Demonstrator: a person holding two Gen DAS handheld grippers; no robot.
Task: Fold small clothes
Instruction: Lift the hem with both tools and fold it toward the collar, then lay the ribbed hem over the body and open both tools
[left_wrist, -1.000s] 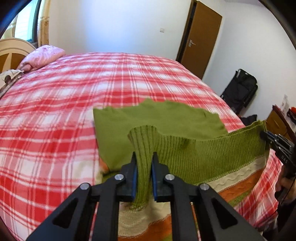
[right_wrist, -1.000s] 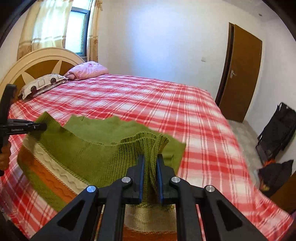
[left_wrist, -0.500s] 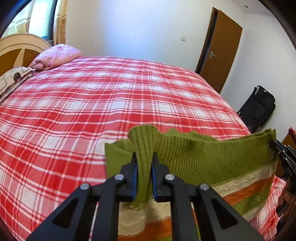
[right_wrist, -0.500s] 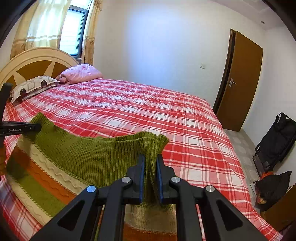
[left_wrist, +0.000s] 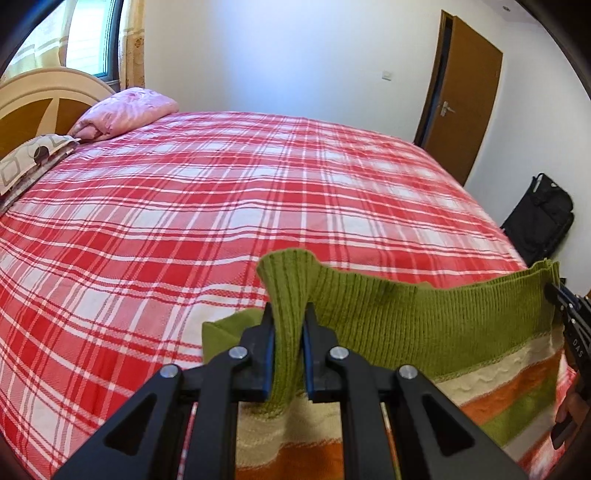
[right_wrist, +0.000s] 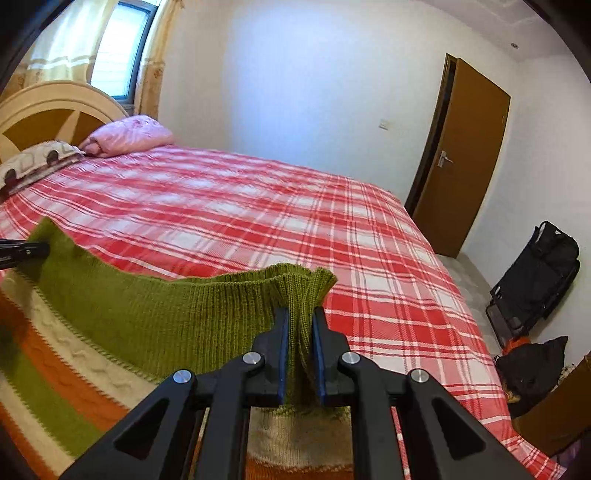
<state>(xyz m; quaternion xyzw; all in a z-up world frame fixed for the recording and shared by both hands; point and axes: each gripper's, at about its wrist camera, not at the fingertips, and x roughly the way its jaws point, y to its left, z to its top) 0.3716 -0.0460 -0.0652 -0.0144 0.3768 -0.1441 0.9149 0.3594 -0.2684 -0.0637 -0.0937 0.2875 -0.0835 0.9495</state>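
Over the near edge of the bed (left_wrist: 221, 206), the left gripper (left_wrist: 288, 325) pinches the left end of the sweater's (left_wrist: 424, 321) green ribbed hem, which stretches taut to the right gripper (right_wrist: 300, 328), clamped on its right end.

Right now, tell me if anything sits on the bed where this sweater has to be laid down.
Nothing visible does. Both tongs, left and right, are shut on the green ribbed hem of the sweater. The plaid bedspread beyond it is bare; the pillows lie far off by the headboard.
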